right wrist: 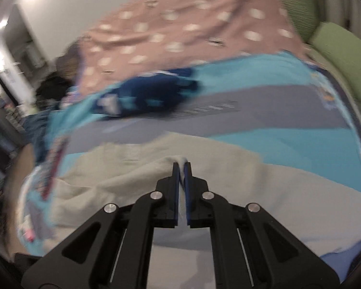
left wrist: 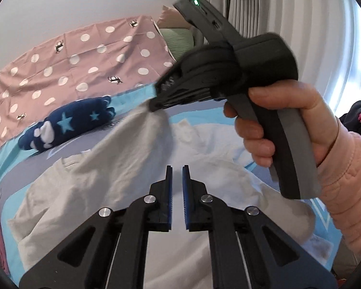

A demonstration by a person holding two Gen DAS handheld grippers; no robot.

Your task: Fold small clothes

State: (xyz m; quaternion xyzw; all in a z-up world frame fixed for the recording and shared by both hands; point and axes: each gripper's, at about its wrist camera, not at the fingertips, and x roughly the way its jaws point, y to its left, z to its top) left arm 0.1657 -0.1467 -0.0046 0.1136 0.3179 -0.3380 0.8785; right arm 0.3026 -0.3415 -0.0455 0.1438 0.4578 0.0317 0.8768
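A white small garment (left wrist: 103, 168) lies spread on the blue and grey bedspread (left wrist: 16, 154). My left gripper (left wrist: 177, 171) hovers over its middle with a narrow gap between its jaws and nothing in it. My right gripper (left wrist: 154, 103), held in a hand with a pink sleeve, is shut on an edge of the garment and lifts it up. In the right wrist view the right gripper (right wrist: 181, 167) pinches a white fold of the garment (right wrist: 142, 175) between its blue pads.
A folded dark blue garment with light stars (left wrist: 67, 122) lies further back on the bed. A pink dotted blanket (left wrist: 79, 57) covers the far side. Green pillows (right wrist: 334, 48) sit at the head. Curtains (left wrist: 288, 24) hang at the right.
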